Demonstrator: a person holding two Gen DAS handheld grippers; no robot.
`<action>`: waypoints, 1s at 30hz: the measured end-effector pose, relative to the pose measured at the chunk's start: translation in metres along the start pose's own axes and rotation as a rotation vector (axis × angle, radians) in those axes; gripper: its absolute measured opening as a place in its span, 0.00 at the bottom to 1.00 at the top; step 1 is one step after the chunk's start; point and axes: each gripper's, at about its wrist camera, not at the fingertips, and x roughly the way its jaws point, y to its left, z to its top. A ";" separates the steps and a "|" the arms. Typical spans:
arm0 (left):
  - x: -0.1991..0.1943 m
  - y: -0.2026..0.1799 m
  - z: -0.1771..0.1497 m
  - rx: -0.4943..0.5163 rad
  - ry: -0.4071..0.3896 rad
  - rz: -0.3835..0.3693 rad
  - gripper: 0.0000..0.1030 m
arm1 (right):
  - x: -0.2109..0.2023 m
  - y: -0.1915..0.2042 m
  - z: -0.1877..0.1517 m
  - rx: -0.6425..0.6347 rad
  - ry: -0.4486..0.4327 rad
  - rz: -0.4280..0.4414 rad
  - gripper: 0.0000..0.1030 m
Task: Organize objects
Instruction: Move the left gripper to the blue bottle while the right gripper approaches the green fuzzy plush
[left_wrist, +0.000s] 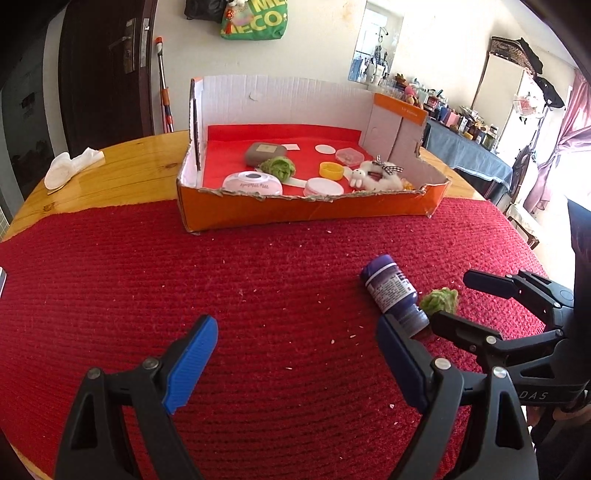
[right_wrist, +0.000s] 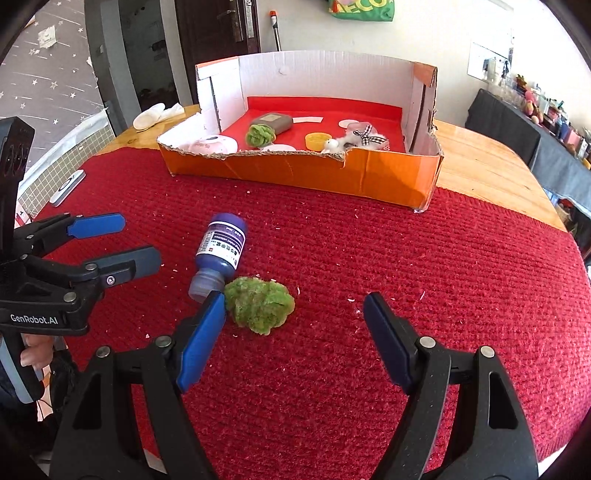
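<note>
**Two loose things left in front of the box, both nearer the right tongs**

An orange cardboard box with a red lining sits at the far side of a red mat. It already holds several small things: a grey case, a green fuzzy ball, a yellow cap, white round lids and a small white plush toy. Still out on the mat, on the near side of the box, lie a purple bottle and a second green fuzzy ball.

The bottle lies on its side. Its long axis runs roughly from the box toward the tongs, with the narrow neck end at the near side and the flat base pointing at the box. The green ball lies just beside the neck, touching it or very nearly so.

The right tongs are spread wide and hold nothing. The ball lies just ahead of them, close to the inner face of their left finger, and the bottle's neck sits just past that fingertip. The left tongs are also wide and empty; from them the bottle lies off to the right, beside their right finger.

So the right hand looks better placed for the ball. A closing grip there could nudge the bottle, which might roll.
</note>
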 end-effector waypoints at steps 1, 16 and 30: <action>0.001 0.000 0.000 -0.001 0.005 -0.003 0.87 | 0.001 -0.001 0.000 0.004 0.000 0.004 0.74; 0.012 -0.038 0.002 0.081 0.065 -0.106 0.90 | -0.009 -0.046 0.016 0.090 -0.057 -0.010 0.81; 0.027 -0.023 0.009 0.090 0.058 0.052 0.90 | -0.007 -0.067 0.025 0.134 -0.071 0.029 0.81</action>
